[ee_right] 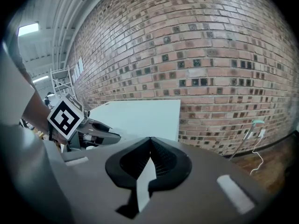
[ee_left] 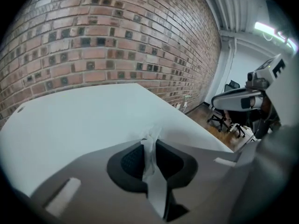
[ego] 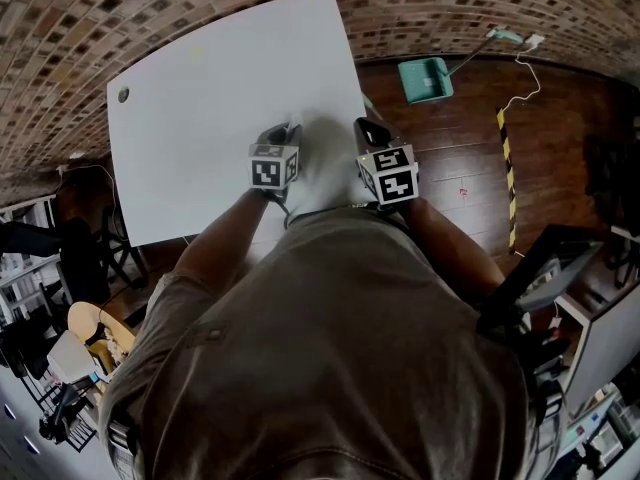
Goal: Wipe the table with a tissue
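1. At the near edge of the white table (ego: 220, 98), the left gripper (ego: 283, 131) and right gripper (ego: 368, 128) sit side by side, with a pale tissue (ego: 325, 168) spread between them.
2. Seen from the left gripper view, the left gripper's 2 jaws are pinched on a crumpled fold of the tissue, which sticks up past the tips above the tabletop.
3. Seen from the right gripper view, the right gripper's 2 jaws meet at the tips; no crumpled tissue shows there.
4. Beyond the table's far edge stands a brick wall (ee_left: 117, 41).
5. On the wooden floor (ego: 450, 158), right of the table, lies a teal dustpan (ego: 425, 78).
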Demonstrator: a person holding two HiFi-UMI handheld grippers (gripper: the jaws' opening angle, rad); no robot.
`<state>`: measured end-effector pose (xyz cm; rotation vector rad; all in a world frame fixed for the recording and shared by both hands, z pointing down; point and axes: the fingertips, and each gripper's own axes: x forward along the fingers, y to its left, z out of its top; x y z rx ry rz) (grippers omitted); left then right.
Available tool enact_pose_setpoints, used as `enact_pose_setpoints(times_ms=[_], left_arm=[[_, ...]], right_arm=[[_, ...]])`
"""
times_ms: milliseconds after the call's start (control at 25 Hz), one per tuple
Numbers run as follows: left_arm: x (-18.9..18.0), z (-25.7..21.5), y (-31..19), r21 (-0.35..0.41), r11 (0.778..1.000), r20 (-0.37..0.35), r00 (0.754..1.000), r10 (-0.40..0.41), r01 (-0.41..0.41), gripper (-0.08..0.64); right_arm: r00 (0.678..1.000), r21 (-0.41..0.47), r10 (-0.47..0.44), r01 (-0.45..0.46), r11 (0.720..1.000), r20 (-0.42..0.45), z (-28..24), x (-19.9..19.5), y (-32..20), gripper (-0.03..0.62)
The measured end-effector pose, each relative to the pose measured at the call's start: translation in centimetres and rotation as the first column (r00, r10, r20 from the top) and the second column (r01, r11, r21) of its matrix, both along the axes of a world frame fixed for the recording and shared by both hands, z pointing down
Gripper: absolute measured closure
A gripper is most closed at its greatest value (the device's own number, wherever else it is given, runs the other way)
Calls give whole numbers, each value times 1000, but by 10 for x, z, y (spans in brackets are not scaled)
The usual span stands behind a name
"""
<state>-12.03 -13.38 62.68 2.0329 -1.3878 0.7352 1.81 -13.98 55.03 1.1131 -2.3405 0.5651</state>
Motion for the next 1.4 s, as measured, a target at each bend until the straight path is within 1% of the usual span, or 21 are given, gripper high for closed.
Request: enact_pose_setpoints(times_ms=[360,520,920,1120,1280,1400], left_arm=[[19,0,6,-19,997,-17,997,73,-73,522],[27,1,14,-31,994,-46,994,99,-100,522],[34,2,35,-37,991,-59,990,125,-127,522],[39,-4,42,-23,989,-60,988,142,-144,522],[43,2,57,-31,986,-86,983,161,-164,522],[46,1,65,-31,984,-84,981,175,-178,522]], right_arm=[[1000,-2,-3,3,1000,7,-1,8,2,578],[1000,-4,-10,10,1000,10,-2,7,2,578],[999,-8,-36,36,999,8,2,1,11,578],[999,-14,-48,48,999,-1,5,-1,17,578],[999,-21,-53,53,998,4,9,-6,23,578],[998,-30,-61,61,998,0,11,-7,27,578]])
